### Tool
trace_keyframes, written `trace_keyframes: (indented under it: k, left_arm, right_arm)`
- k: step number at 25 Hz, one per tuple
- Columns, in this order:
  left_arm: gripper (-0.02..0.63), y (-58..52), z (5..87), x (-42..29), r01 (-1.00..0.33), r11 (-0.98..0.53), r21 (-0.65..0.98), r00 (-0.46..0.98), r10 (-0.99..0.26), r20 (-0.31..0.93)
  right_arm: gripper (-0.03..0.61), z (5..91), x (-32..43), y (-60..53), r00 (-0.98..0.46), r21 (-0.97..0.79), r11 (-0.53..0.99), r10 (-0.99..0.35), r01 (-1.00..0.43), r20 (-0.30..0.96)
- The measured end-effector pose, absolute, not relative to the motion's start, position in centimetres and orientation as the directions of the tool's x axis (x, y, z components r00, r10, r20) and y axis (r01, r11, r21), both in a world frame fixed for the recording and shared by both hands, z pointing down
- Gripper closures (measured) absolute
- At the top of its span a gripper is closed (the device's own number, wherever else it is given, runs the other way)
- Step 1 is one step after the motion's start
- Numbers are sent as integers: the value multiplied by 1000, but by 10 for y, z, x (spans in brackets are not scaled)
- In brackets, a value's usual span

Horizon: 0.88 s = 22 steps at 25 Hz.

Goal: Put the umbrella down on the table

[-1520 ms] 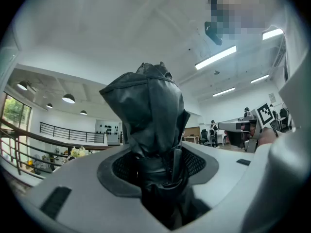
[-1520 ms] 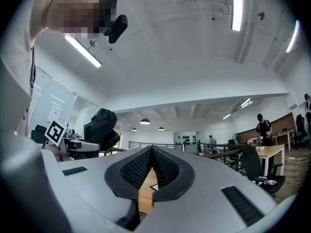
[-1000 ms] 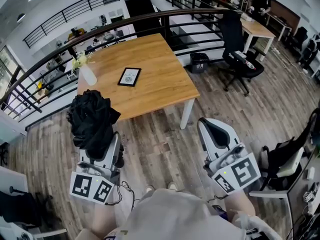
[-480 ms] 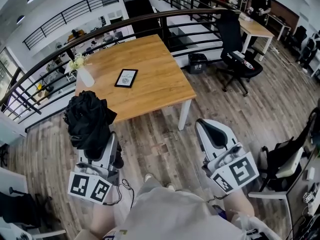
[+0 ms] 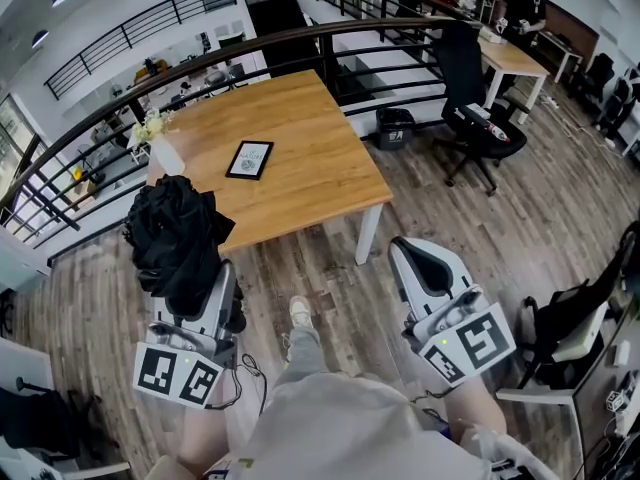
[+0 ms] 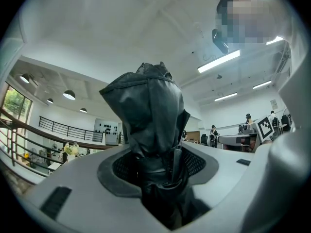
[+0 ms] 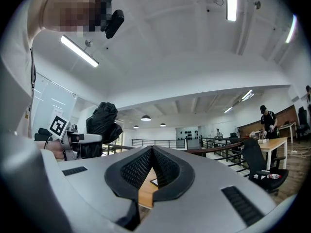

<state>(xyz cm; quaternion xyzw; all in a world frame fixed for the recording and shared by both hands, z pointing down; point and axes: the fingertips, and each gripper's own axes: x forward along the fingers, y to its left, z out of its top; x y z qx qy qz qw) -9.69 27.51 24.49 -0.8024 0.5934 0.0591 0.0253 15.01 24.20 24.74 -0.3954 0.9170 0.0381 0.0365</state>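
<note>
Head view: black umbrella [image 5: 178,243] upright in the left gripper [image 5: 197,290], by the wooden worktop's [image 5: 300,138] near corner, not resting on it. Left gripper view: jaws spread wide, clamped on the bunched umbrella fabric. Right gripper view: right gripper [image 7: 151,152] jaws pressed together tip to tip, nothing between them.

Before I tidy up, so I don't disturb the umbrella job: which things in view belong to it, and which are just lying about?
Job: black folded fabric umbrella, gripped in the left tool; square wooden table, its destination.
Lying about: black-framed tablet and white vase of flowers on the table; black office chair; empty, shut right tool.
</note>
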Motion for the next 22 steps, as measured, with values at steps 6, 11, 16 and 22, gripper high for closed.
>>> trace_keyframes:
  k: [6,11,16,22]
  left_arm:
    - [373,245,253,-104,-954,-296,35,290,-949,-121]
    - [373,214,257,-117,-954,-299,39,293,-950,-109]
    - [373,175,268,-135,-952,-304,31,300,-949,-93]
    - [373,93,269,-165,-943,-329,50,327,-944,-52]
  right_arm:
    - [552,261,141,210,-688,28,688,-722,-725,-77]
    - [552,267,122,176,-698,26,697,-714,-716,-55]
    - [552,282,98,138,-705,22,704,-709,-709,-19]
    - [552,285,62,59,-700,0,700,-713,-714,25]
